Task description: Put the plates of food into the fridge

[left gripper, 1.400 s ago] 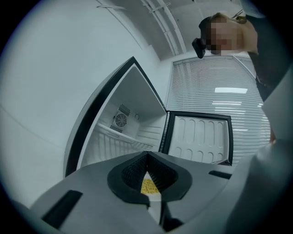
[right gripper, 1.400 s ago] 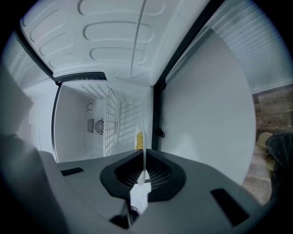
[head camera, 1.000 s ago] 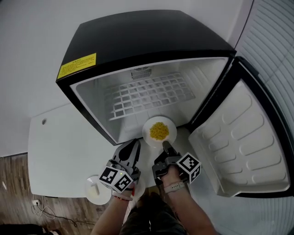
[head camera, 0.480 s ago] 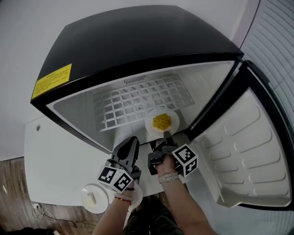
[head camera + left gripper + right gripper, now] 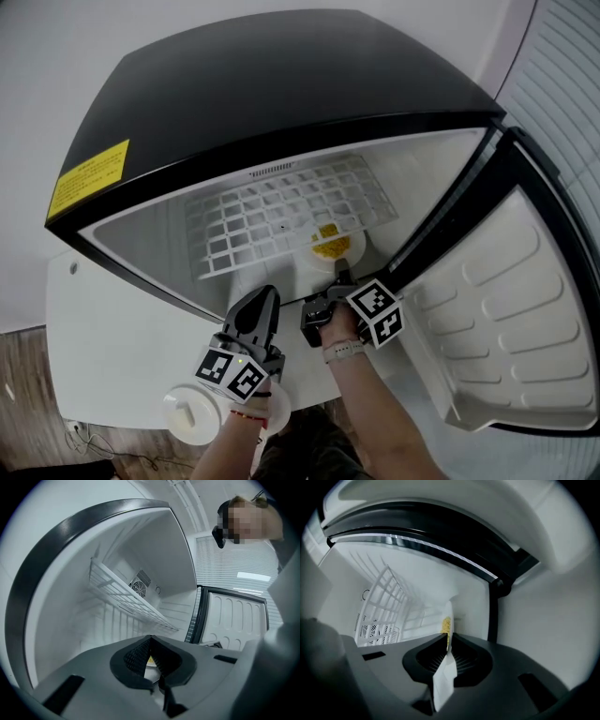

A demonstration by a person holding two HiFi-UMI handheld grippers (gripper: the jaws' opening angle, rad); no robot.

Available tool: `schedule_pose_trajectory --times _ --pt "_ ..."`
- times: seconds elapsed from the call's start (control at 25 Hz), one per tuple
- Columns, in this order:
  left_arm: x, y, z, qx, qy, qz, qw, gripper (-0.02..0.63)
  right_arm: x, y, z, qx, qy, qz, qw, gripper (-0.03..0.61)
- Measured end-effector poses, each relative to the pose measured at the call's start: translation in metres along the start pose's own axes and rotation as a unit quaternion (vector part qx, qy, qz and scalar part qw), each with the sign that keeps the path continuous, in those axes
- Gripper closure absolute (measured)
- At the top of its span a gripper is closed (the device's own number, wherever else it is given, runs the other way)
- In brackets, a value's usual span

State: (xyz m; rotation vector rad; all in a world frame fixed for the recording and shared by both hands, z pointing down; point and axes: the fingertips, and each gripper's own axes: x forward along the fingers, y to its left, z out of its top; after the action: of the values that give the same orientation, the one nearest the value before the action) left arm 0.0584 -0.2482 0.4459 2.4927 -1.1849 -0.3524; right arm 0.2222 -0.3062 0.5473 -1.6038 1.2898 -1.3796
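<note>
While the right gripper [image 5: 339, 273] is clamped on the near rim of the plate [image 5: 354, 246] of yellow food [image 5: 328, 249], that plate sits inside the open fridge [image 5: 281, 84], low on its right side beneath the wire shelf [image 5: 272, 220]. Whether it rests on the fridge floor I cannot tell. The left gripper [image 5: 265, 296] hovers closed and empty at the near edge. A white dish [image 5: 192, 412] lies on the desk [image 5: 112, 328], near left.

The plate of yellow food [image 5: 332, 247] is level inside the open black fridge [image 5: 281, 84]. Another white plate [image 5: 187, 413] lies at its seven o'clock.
</note>
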Motion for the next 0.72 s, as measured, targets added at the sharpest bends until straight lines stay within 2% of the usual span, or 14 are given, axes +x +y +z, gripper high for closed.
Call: schedule_pose_trajectory --times 0.12,0.32,0.48,0.72 --pt "-0.002 0.002 0.003 -0.003 -0.003 0.004 1.0000 0.607 0.004 0.003 0.006 -0.040 0.001 -0.003 0.999 0.563" --pt "-0.005 0.002 0.006 -0.008 -0.009 -0.002 0.9999 0.607 0.008 0.002 0.009 -0.104 0.010 -0.039 0.994 0.540" --pt "-0.007 0.004 0.006 -0.014 -0.011 -0.002 0.9998 0.607 0.010 0.005 0.011 -0.192 0.005 -0.063 0.979 0.470" --pt "-0.011 0.010 0.008 -0.019 -0.015 0.003 0.9997 0.607 0.009 0.002 0.012 -0.290 -0.005 -0.095 0.952 0.396"
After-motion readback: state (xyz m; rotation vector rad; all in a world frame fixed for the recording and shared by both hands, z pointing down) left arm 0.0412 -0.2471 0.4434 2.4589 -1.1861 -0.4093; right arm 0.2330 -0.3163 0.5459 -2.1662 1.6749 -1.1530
